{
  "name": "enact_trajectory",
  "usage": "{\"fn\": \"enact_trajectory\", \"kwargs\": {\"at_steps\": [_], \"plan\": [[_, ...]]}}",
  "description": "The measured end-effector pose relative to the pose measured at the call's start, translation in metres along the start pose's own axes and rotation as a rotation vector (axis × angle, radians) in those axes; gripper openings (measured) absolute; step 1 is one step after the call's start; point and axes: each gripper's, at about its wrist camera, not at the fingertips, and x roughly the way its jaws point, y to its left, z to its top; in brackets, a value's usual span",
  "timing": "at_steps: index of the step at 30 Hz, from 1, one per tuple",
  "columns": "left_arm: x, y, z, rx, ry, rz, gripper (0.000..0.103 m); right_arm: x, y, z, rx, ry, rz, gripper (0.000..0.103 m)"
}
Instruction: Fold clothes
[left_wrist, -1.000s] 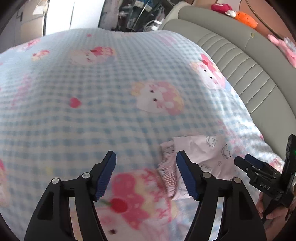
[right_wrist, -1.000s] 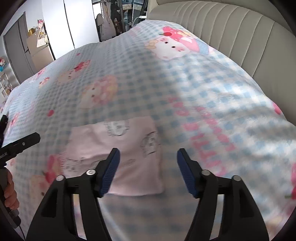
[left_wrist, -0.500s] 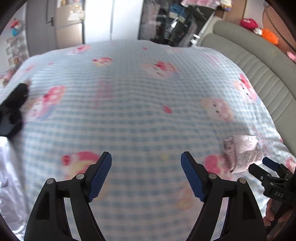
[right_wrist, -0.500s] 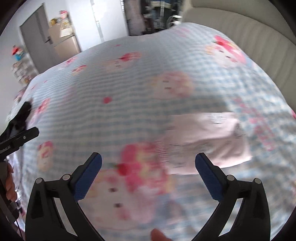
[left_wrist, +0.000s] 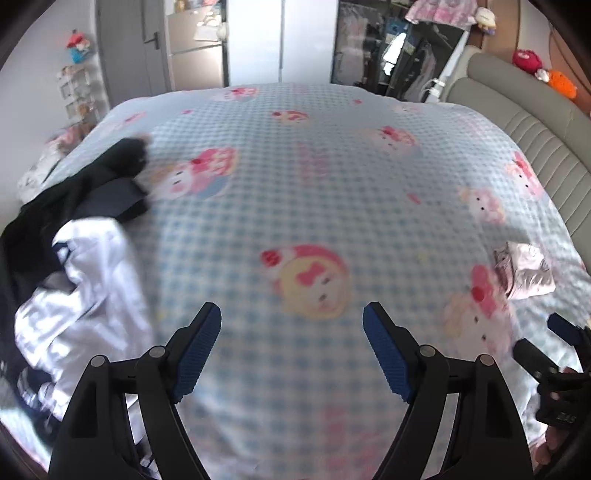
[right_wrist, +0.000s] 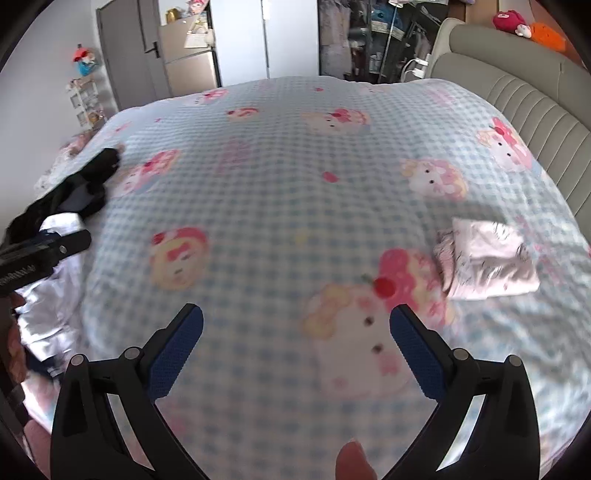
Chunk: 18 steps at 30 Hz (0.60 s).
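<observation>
A folded pale pink garment (right_wrist: 487, 258) lies on the checked bedspread (right_wrist: 280, 206) near the headboard; it also shows at the right in the left wrist view (left_wrist: 524, 269). A heap of unfolded clothes, white (left_wrist: 85, 288) and black (left_wrist: 88, 192), sits at the bed's left edge (right_wrist: 62, 229). My left gripper (left_wrist: 291, 350) hovers open over bare bedspread, right of the heap. My right gripper (right_wrist: 295, 350) is open too, nothing between its fingers, left of the pink garment. Each gripper shows at the edge of the other's view, the right one (left_wrist: 554, 362) and the left one (right_wrist: 40, 254).
A padded beige headboard (left_wrist: 535, 147) runs along the right side. Plush toys (left_wrist: 554, 77) sit on its top. A door, a cabinet and a cluttered clothes rack (left_wrist: 388, 55) stand beyond the far end of the bed. A fingertip (right_wrist: 351, 461) shows at the bottom edge.
Both grippers have swung left, away from the folded pink garment, which they left lying on the bed. Their jaws have widened. The heap of clothes has come into view at the left.
</observation>
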Motion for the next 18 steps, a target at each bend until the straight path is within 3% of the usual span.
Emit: {"fn": "enact_trajectory", "kwargs": {"at_steps": [8, 13, 18], "plan": [[-0.07, 0.023, -0.064, -0.021, -0.076, -0.006, 0.082, -0.072, 0.031, -0.055, 0.027, -0.061, 0.023, 0.102], [-0.119, 0.029, -0.114, -0.003, -0.156, -0.079, 0.085, -0.105, 0.043, -0.099, 0.026, -0.051, -0.015, 0.102], [-0.152, 0.032, -0.156, -0.014, -0.187, -0.01, 0.087, -0.129, 0.052, -0.148, 0.041, -0.052, -0.056, 0.102]]}}
